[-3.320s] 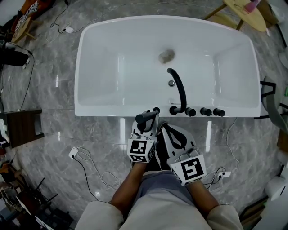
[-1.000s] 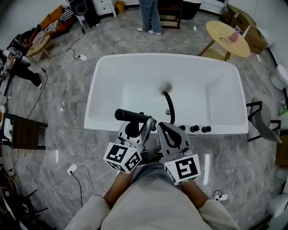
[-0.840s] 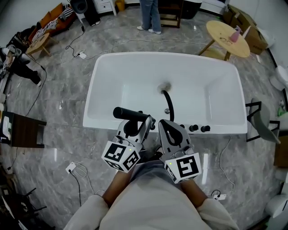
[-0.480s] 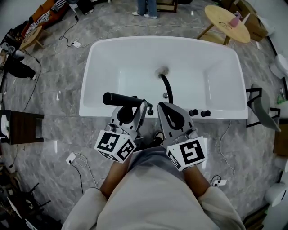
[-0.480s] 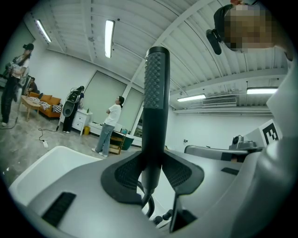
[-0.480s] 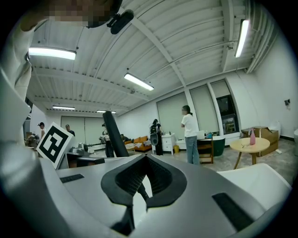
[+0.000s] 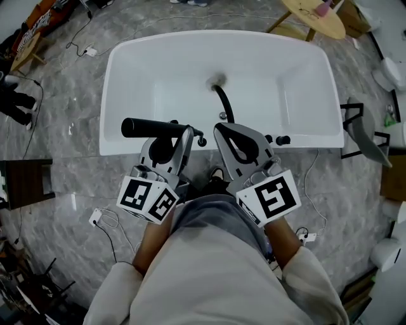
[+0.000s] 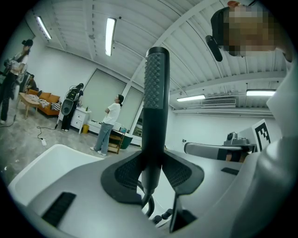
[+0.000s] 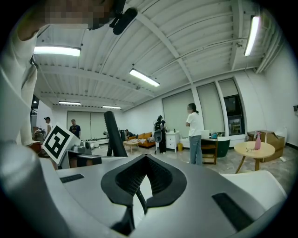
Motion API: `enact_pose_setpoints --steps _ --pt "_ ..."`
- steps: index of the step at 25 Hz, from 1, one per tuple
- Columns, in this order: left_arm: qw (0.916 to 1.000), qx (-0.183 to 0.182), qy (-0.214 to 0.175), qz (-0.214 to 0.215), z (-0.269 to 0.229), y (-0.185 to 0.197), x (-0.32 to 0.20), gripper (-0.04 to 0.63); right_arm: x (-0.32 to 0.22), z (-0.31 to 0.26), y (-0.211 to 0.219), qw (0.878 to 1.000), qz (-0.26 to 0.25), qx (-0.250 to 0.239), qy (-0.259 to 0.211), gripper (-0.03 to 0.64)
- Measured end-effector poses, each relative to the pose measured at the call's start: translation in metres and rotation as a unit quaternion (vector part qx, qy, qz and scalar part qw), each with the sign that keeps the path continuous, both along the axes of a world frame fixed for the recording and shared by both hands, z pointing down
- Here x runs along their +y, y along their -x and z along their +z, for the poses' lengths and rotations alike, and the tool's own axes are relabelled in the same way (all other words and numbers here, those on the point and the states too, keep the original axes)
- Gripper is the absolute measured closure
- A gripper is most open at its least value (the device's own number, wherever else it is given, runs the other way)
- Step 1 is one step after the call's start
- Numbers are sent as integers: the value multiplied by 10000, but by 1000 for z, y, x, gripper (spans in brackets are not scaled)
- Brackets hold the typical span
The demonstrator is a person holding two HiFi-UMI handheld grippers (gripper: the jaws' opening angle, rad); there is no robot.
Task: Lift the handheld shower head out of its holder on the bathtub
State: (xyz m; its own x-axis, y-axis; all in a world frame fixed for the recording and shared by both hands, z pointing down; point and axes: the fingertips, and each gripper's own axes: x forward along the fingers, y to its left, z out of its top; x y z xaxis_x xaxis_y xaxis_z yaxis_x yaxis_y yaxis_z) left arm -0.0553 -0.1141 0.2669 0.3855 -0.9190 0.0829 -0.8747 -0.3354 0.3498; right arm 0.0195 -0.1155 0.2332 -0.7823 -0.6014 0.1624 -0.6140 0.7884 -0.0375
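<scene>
The black handheld shower head (image 7: 152, 127) lies level above the near rim of the white bathtub (image 7: 114, 63), pointing left. My left gripper (image 7: 182, 136) is shut on its handle. In the left gripper view the shower head (image 8: 154, 102) stands upright between the pads (image 8: 126, 173), and its hose (image 8: 148, 204) hangs below. My right gripper (image 7: 229, 134) is beside the left one, shut with nothing in it. In the right gripper view its jaws (image 9: 144, 160) meet at the tips, and the shower head (image 9: 114, 135) shows to the left.
A black curved spout (image 7: 222, 101) and black knobs (image 7: 280, 139) sit on the tub's near rim. A round wooden table (image 7: 314, 14) stands behind the tub and a chair (image 7: 360, 130) to its right. Cables (image 7: 108, 219) lie on the marble floor. People (image 9: 194, 132) stand farther back.
The shower head has come up off the tub rim in my left gripper and now lies level, pointing left. Both grippers have stayed side by side while the head view tilted.
</scene>
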Motion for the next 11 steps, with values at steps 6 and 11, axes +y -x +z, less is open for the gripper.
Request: enact_pose_setpoints --steps 6,11 --pt "10000 -4 25 41 1 -8 -6 456 -4 5 -8 9999 -60 19 107 598" --pt "9999 -78 9 101 2 -13 -9 456 -8 6 -10 9999 -26 54 83 598"
